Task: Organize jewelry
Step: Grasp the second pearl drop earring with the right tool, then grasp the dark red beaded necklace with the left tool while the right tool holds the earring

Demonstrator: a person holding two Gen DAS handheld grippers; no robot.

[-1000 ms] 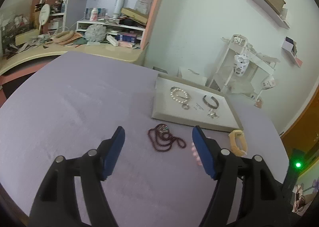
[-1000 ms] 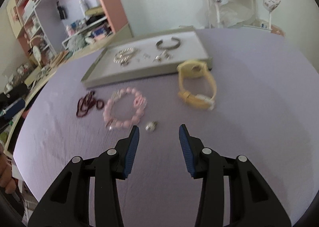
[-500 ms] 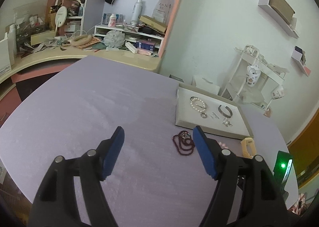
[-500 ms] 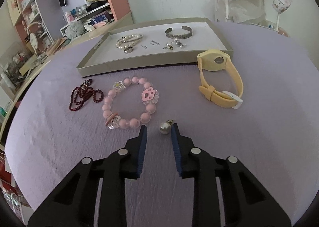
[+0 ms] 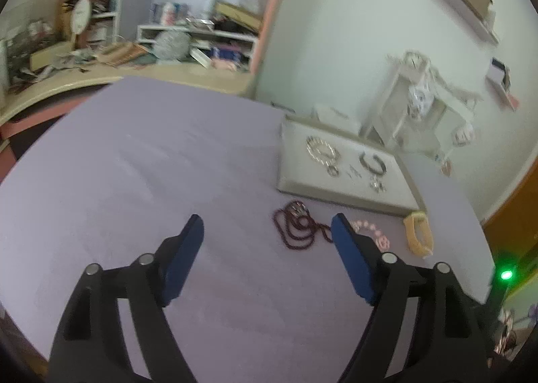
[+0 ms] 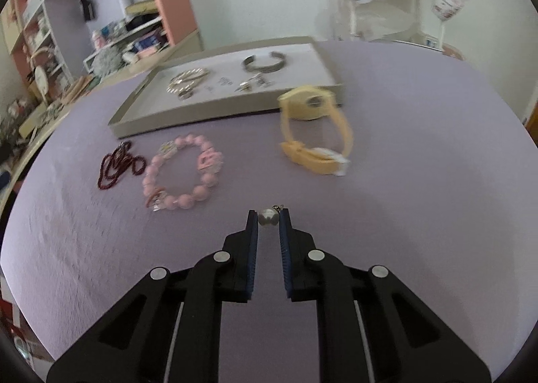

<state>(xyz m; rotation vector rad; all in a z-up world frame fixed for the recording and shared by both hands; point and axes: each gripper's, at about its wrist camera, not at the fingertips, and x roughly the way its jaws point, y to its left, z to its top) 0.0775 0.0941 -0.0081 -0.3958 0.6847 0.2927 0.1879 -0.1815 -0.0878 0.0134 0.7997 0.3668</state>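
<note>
On the tabletop (image 6: 420, 154): a lilac cloth carries loose jewelry in front of a shallow grey tray.
Left gripper (image 5: 267, 241): held above bare cloth, jaws spread wide, gripping nothing.
Dark red bead necklace (image 6: 117, 162): farthest left of the loose pieces in the right wrist view, coiled in a small heap; in the left wrist view it lies ahead of the left gripper, nearer its right-hand jaw.
Pink bead bracelet (image 6: 183, 176): just beside the necklace, lying flat as an open ring.
Pearl earring (image 6: 268, 217): a small white ball with a tiny metal hook at its upper right; it sits right between the tips of the right gripper's jaws.
Right gripper (image 6: 269, 223): low over the cloth, jaws drawn in to a narrow slot either side of the pearl (whether the pads already press it I cannot tell).
Yellow watch (image 6: 316, 127): to the right of the pearl and farther away, standing on its strap, its face touching or almost touching the tray's near wall.
Tray (image 6: 141, 120): beyond all the loose pieces; it holds a pearl bracelet, a ring, a metal cuff and small earrings.
Key relation: the pearl is centred in the right jaws, which look to need only a slight closing; the tray lies straight ahead and a little left, past the pink bracelet.
Nearer hand: the right one; the left is well apart from the pearl.
</note>
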